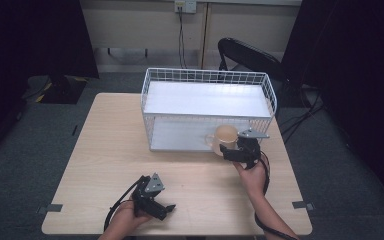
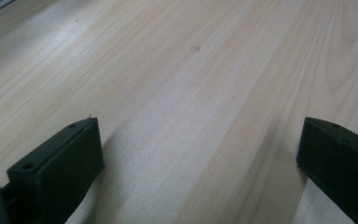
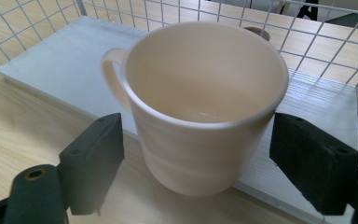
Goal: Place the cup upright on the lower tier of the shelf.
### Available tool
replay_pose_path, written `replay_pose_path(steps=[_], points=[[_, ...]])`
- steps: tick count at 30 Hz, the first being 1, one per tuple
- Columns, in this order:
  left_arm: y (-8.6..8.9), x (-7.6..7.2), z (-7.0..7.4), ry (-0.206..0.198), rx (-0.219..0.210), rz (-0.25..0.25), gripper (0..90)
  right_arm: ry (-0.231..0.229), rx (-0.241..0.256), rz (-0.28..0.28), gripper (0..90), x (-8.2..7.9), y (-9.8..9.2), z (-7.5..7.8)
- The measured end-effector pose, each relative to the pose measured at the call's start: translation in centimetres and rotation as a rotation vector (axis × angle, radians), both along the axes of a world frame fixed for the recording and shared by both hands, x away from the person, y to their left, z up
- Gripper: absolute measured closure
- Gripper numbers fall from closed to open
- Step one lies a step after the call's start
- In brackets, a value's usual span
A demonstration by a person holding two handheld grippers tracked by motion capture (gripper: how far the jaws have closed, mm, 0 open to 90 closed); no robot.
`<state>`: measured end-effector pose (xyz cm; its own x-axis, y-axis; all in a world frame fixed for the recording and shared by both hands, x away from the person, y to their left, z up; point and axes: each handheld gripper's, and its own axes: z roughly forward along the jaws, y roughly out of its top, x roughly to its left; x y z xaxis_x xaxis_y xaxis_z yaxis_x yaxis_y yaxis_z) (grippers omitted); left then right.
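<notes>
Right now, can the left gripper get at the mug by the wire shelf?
Probably not without a long move. The left gripper hovers over the table's near edge, while the mug already sits between the right gripper's open jaws.

Glossy ceramic mug point(image 3: 205, 107), matt wood table point(image 2: 191, 93).

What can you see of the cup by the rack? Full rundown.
The cup is a pale peach mug, ceramic by its look, with one loop handle on its side and nothing inside. It is upright at the front edge of the white wire rack's lower shelf, partly over the wooden table. The right tool has its jaws on either side of it; contact cannot be told.
</notes>
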<state>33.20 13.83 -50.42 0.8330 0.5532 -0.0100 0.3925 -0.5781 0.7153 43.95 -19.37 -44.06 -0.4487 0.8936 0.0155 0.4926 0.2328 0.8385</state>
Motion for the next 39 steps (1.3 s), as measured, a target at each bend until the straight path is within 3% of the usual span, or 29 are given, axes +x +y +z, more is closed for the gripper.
replay_pose_path(steps=[20,39], points=[[0.0,0.0,0.0,0.0,0.0,0.0,0.0,0.027,-0.017,-0.003,39.0,0.9,0.7,-0.3],[0.0,0.0,0.0,0.0,0.0,0.0,0.0,0.014,-0.055,-0.027,53.3,1.6,1.4,-0.4]])
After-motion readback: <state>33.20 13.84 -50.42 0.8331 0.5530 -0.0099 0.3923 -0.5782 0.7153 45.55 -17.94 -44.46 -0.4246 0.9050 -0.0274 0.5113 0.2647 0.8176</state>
